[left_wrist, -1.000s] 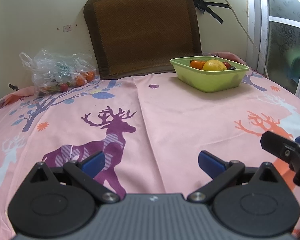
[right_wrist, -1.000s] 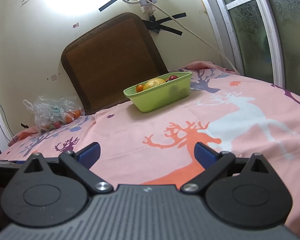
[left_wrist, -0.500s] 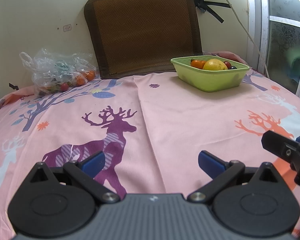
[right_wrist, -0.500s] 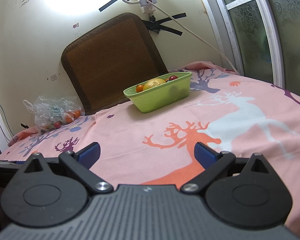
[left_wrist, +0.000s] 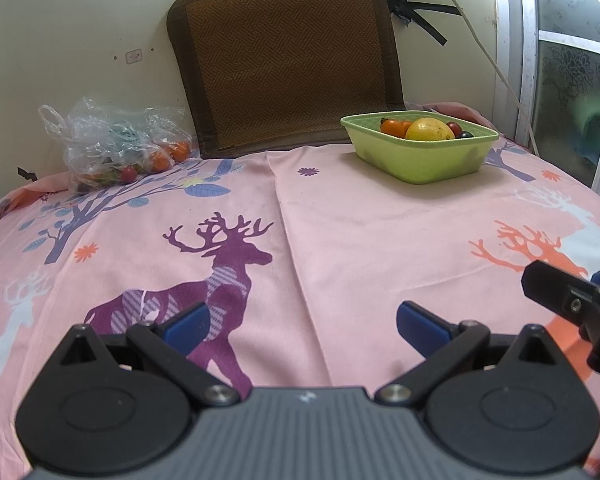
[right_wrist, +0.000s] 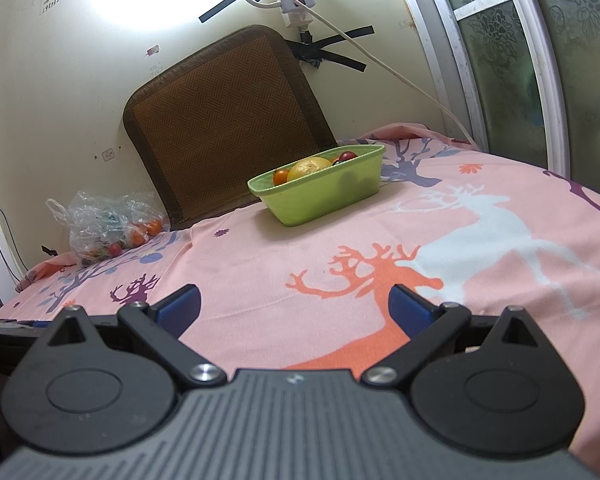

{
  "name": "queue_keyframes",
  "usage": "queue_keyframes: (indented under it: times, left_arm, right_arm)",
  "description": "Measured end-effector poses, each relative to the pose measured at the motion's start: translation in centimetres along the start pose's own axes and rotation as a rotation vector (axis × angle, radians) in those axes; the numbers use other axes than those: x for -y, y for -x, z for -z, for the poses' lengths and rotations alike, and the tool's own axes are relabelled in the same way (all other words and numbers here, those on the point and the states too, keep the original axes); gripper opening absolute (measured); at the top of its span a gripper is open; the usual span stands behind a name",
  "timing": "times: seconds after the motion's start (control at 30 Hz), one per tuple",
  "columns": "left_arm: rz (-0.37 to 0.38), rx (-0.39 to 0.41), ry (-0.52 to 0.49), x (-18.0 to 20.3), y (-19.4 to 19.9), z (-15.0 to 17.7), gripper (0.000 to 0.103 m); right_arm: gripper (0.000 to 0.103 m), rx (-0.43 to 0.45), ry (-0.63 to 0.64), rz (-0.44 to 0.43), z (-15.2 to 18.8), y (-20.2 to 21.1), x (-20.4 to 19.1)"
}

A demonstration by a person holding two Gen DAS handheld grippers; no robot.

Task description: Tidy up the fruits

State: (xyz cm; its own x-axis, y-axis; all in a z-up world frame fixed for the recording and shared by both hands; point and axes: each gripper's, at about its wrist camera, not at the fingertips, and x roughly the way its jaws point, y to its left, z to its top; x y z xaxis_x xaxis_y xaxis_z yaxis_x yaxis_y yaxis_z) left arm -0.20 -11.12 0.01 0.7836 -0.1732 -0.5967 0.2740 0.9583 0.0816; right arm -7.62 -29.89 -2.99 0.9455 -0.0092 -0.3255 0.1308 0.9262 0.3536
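Observation:
A green basket [left_wrist: 420,160] [right_wrist: 324,196] stands at the far right of the pink cloth, holding a yellow fruit [left_wrist: 430,130] [right_wrist: 310,168], small orange fruits [left_wrist: 396,127] and dark red ones [left_wrist: 456,128]. At the far left lies a clear plastic bag [left_wrist: 116,144] [right_wrist: 108,224] with more small orange and red fruits inside. My left gripper [left_wrist: 300,322] is open low over the near cloth, nothing between its blue pads. My right gripper [right_wrist: 294,306] is open too and holds nothing. Its finger shows in the left wrist view at the right edge [left_wrist: 568,296].
A brown woven cushion [left_wrist: 284,56] leans on the wall behind the basket. A power strip with a white cable [right_wrist: 296,4] hangs above it. A frosted glass door [right_wrist: 540,60] stands on the right. The deer-patterned cloth [left_wrist: 340,248] stretches between grippers and basket.

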Motion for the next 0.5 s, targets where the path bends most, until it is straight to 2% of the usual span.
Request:
queue_keyframes:
  times: [0.5]
  left_arm:
    - [0.001, -0.005, -0.003, 0.09, -0.07, 0.04, 0.103]
  right_arm:
    - [0.101, 0.000, -0.002, 0.001, -0.03, 0.06, -0.03]
